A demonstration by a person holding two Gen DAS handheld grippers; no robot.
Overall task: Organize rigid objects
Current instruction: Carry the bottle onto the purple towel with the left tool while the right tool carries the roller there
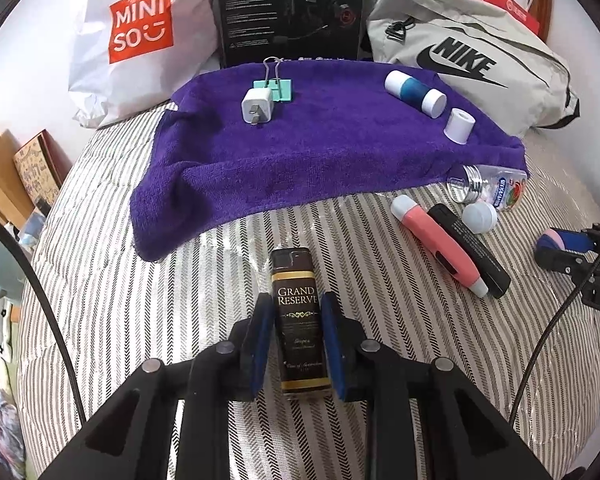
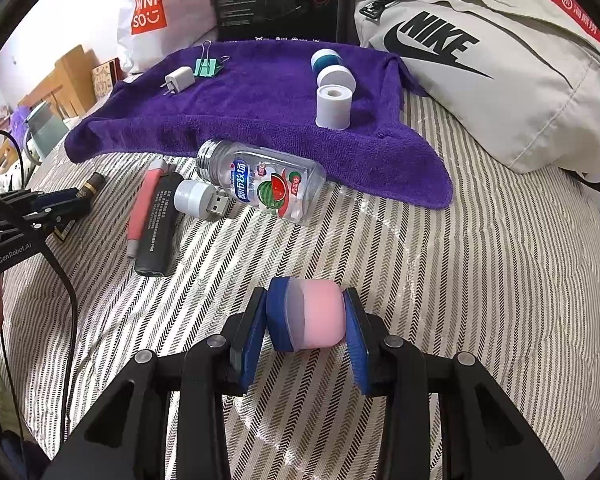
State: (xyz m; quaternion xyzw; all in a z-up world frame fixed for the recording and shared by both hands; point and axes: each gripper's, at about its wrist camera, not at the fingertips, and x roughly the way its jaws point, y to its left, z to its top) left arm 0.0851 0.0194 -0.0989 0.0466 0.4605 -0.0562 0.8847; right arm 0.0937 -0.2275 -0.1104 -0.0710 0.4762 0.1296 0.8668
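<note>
Between your left gripper [image 1: 296, 344]'s blue-padded jaws sits the dark rectangular lighter with gold bands and "Grand Reserve" lettering [image 1: 299, 320], its long axis running toward 12 o'clock over the striped bed cover [image 1: 420, 380]. The pads flank its lower half and look clenched on it, though a sliver of gap on the left side leaves contact there uncertain. Judge it light, stiff and glossy; that smooth casing could slip, so keep the hold on the flat sides near the middle.

Your right gripper [image 2: 306, 320] grasps the small pink jar with a blue lid [image 2: 312, 316] sideways, one pad on the lid, the other on the base. It reads as rigid, light plastic; being rounded, it may roll if squeezed off-centre.

At 12 o'clock lies the purple towel [image 1: 320, 152], already carrying a white charger plug [image 1: 257, 106], a teal binder clip [image 1: 280, 88] and white cylinders. The clear candy bottle [image 2: 264, 184], pink pen-shaped tool [image 2: 144, 208], black stick [image 2: 158, 228] and USB light [image 2: 198, 198] remain on the bed cover at its near edge.
</note>
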